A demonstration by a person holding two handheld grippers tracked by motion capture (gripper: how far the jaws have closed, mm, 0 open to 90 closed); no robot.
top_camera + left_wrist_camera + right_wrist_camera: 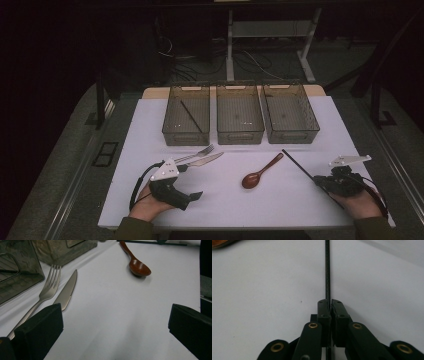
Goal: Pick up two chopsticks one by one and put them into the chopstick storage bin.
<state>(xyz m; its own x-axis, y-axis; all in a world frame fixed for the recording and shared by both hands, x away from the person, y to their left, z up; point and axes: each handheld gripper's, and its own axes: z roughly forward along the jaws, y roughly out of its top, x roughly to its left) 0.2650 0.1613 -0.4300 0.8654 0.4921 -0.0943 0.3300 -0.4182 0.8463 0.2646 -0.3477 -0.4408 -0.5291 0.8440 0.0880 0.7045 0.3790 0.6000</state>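
Note:
My right gripper rests at the table's right front, shut on a thin black chopstick. The chopstick runs from the jaws up and left over the white mat. My left gripper lies at the left front, open, with bare mat between its jaws. A steel fork and knife lie side by side just beyond it; their handles reach its left jaw. A brown wooden spoon lies mid-table.
Three clear grey bins stand in a row at the back of the mat: left, middle, right. A second black chopstick lies in the left bin. The mat's front edge runs just ahead of both hands.

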